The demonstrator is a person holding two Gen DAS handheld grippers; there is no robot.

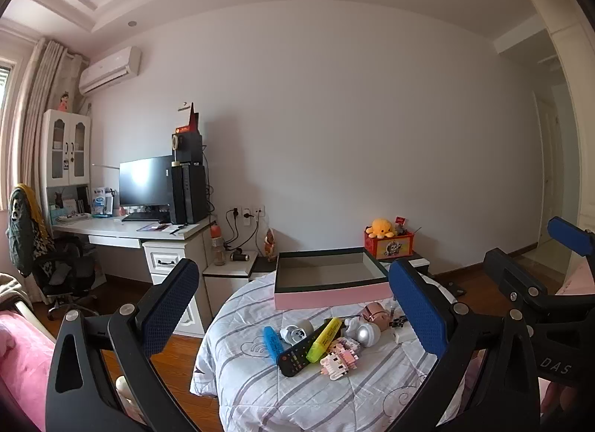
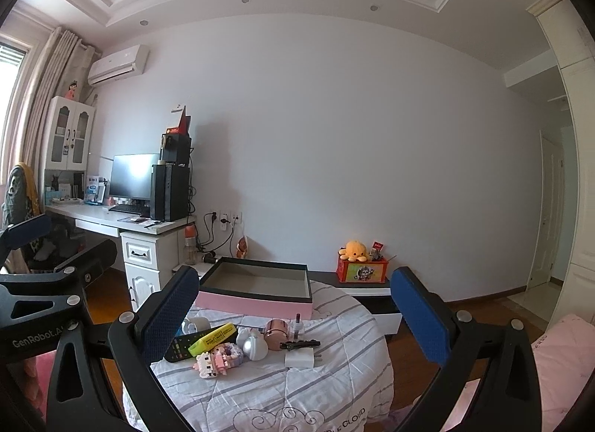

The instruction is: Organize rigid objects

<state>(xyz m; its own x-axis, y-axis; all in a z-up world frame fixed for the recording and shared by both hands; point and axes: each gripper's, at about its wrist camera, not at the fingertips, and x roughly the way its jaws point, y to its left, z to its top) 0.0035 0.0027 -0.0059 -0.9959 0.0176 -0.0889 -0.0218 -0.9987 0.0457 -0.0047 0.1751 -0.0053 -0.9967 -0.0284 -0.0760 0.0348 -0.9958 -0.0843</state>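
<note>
Your pile of small rigid things, yellow highlighter (image 1: pixel 324 339), black remote (image 1: pixel 297 355), pink block toy (image 2: pixel 217 359) and white charger (image 2: pixel 300 358), lies mid-bench on the striped quilt (image 1: pixel 260 387). The pink-sided box (image 1: pixel 331 283) sits empty at the far edge. Your left claw (image 1: pixel 293 316) and right claw (image 2: pixel 295 320) both gape wide, holding nothing.

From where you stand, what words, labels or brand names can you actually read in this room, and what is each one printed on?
"GenRobot.A", cut off by a finger: on the left gripper's black body.
"DAS": on the right gripper's black body.
"CLOUD", with cut-off letters before it: on the striped quilt.
Too small or blurred to read: the yellow highlighter, the blue highlighter, the remote control's buttons, the red cartoon box, the desk items.
</note>
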